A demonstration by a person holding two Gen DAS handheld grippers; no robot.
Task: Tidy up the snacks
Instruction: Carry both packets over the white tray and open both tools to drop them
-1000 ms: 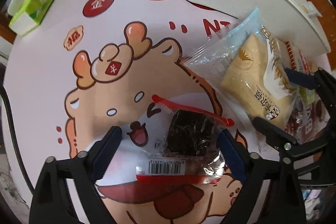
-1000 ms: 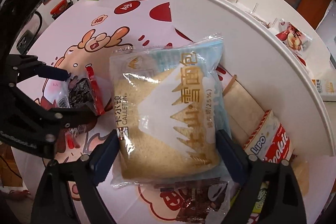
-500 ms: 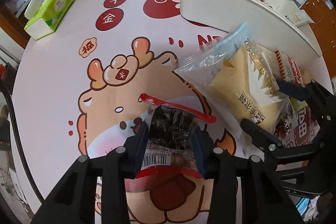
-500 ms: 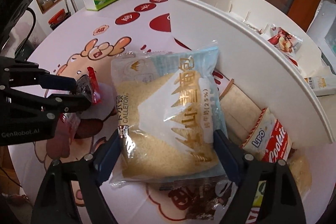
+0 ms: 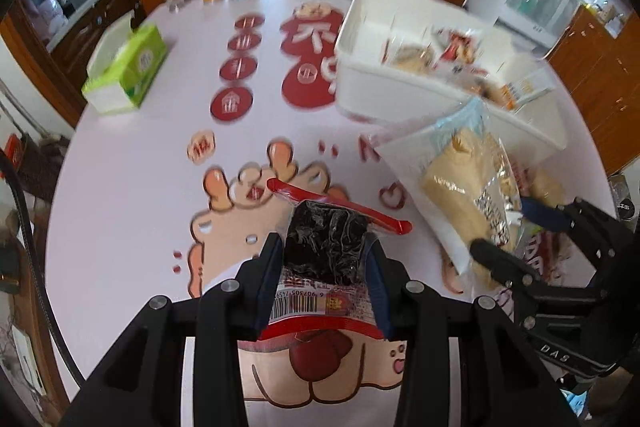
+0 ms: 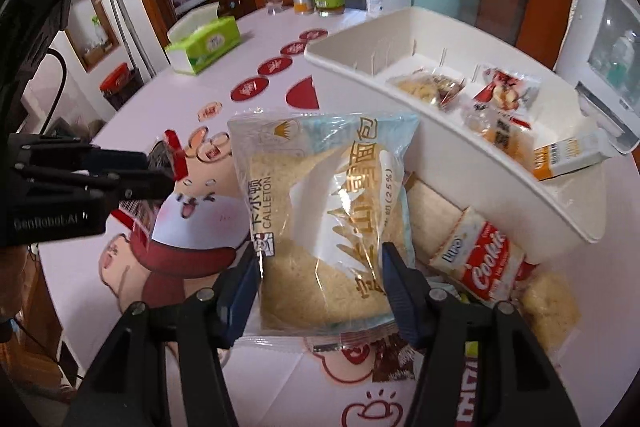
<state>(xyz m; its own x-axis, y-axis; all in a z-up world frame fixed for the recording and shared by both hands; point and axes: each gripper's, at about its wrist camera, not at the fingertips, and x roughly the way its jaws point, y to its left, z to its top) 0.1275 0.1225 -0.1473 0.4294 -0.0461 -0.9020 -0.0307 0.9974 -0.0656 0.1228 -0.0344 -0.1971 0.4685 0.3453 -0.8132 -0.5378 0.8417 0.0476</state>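
While the left gripper (image 5: 325, 263) pinches the dark red-edged snack packet (image 5: 326, 247) clear of the table (image 5: 132, 187), the right gripper (image 6: 322, 267), jaws just closing, clamps the bread bag (image 6: 324, 203). Both are mid-carry, I'd say. Next each needs a free compartment in the white bin (image 6: 472, 155) to the right.

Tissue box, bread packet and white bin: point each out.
Tissue box (image 5: 128, 71): left wrist view, green side.
Bread packet (image 6: 320, 215): right wrist view, printed front.
White bin (image 6: 440, 131): right wrist view, near wall.

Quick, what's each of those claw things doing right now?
Left gripper: closed on the dark snack packet.
Right gripper: jaws just closed onto the bread bag, holding it.
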